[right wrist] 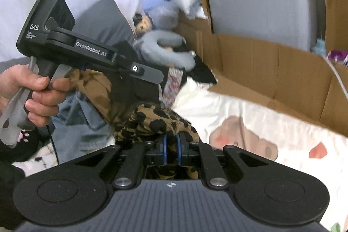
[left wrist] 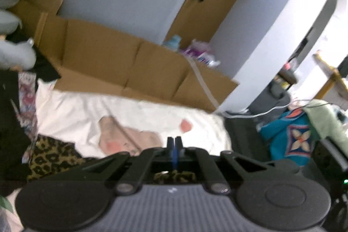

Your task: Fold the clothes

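The right gripper (right wrist: 171,150) has its fingers pinched on a bunch of the leopard-print cloth (right wrist: 156,121), which lies on the near left part of the white bed sheet (right wrist: 250,114) (the one with the bear picture). The left gripper (left wrist: 174,146) has its fingers pressed together, with no cloth seen between the tips. A hand (right wrist: 32,92) holds it. Brown cardboard (left wrist: 121,58) stands at the far side.

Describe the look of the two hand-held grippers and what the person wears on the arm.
Both are matte black, with ribbed grey housings, two round discs and blue-edged pads. The left hand-held gripper bears white "DAS" and "GenRobot.AI" lettering, a grey trigger and a thin dark cable. The right hand-held gripper has a small compass-like mark. A black sleeve shows.
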